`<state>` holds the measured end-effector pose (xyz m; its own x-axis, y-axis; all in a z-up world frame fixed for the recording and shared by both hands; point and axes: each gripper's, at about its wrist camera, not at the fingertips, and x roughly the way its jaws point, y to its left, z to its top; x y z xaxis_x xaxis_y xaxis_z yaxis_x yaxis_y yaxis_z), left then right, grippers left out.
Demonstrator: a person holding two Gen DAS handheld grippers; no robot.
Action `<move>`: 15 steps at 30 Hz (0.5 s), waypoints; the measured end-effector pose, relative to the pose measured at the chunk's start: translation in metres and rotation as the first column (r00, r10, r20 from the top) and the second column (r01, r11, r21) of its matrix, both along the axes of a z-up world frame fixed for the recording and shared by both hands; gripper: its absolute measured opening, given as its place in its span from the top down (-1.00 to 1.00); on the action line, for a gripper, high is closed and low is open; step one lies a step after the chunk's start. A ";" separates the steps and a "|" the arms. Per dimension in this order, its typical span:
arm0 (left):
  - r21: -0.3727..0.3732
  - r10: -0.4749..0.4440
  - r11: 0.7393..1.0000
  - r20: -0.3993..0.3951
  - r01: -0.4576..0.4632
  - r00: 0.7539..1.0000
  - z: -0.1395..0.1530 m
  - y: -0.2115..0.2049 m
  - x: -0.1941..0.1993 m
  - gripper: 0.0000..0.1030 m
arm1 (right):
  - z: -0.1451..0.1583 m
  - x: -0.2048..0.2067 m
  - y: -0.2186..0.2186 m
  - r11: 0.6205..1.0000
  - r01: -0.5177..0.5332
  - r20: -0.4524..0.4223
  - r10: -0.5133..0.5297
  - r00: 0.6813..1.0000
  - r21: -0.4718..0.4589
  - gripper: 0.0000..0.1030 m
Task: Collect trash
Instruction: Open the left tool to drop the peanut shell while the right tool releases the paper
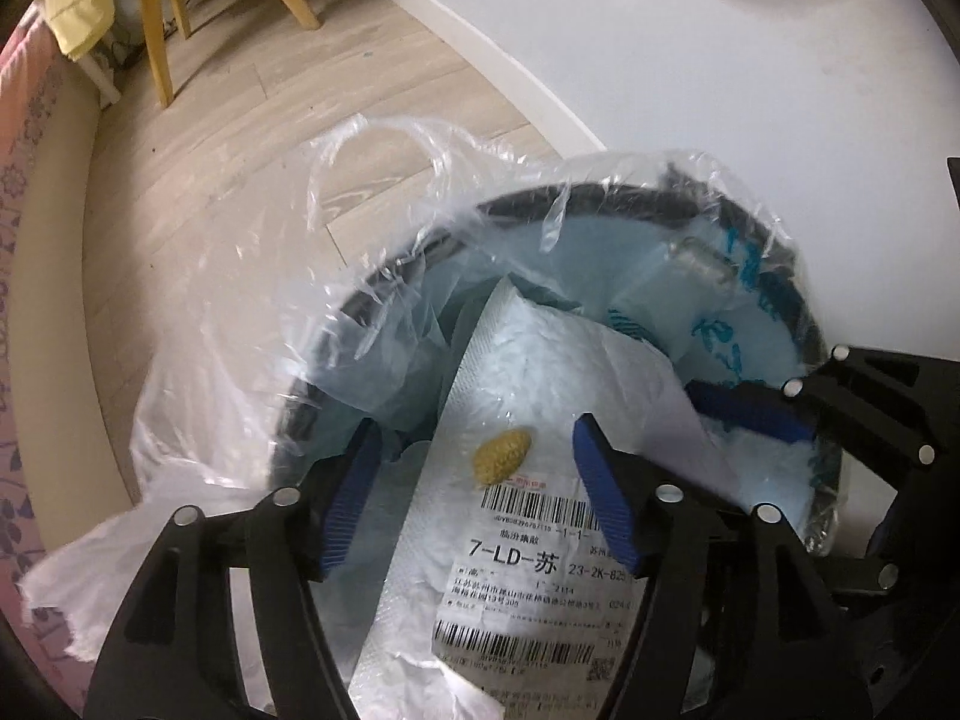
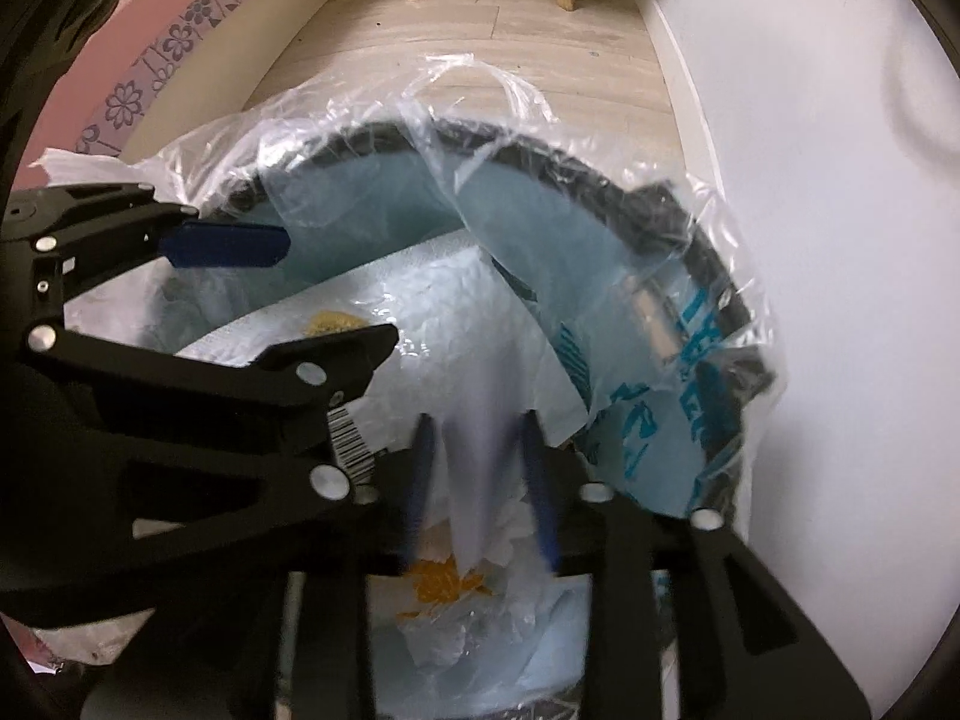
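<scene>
A black trash bin [image 1: 606, 195] lined with a clear plastic bag [image 1: 252, 324] stands on the floor by a white wall; it also shows in the right wrist view [image 2: 540, 150]. A white padded mailer with a barcode label [image 1: 528, 546] and a yellow scrap on it lies in the bin. My left gripper [image 1: 474, 486] is open, its blue pads either side of the mailer's label. My right gripper [image 2: 480, 492] hangs over the bin, its blurred fingers around a strip of white paper [image 2: 474, 480]. The other gripper [image 2: 228, 246] shows at the left.
Wooden floor [image 1: 252, 120] lies beyond the bin. A white wall and baseboard [image 1: 750, 60] run along the right. Yellow wooden chair legs [image 1: 156, 30] stand at the back. A pink flowered bed edge [image 2: 150, 60] curves along the left.
</scene>
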<state>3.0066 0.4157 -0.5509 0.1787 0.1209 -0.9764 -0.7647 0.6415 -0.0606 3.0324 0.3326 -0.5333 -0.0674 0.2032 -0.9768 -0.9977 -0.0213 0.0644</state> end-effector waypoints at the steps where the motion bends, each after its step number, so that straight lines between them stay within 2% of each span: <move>1: 0.007 -0.003 1.000 0.002 0.003 1.000 0.005 0.000 -0.001 -0.35 | 0.002 0.001 0.000 1.000 -0.001 0.002 0.001 1.000 0.005 -0.03; 5: 0.022 0.008 1.000 0.012 -0.009 1.000 0.021 0.000 -0.005 -0.51 | 0.014 0.000 -0.003 1.000 0.001 0.015 -0.001 1.000 0.021 -0.50; 8: 0.019 0.021 1.000 0.021 -0.021 1.000 0.030 -0.002 -0.011 -0.55 | 0.022 0.002 -0.004 1.000 0.011 0.026 -0.012 1.000 0.029 -0.70; 15: 0.025 0.046 0.999 0.023 -0.046 0.999 0.048 -0.007 -0.026 -0.58 | 0.041 0.000 -0.006 0.998 0.029 0.054 -0.033 0.998 0.064 -0.72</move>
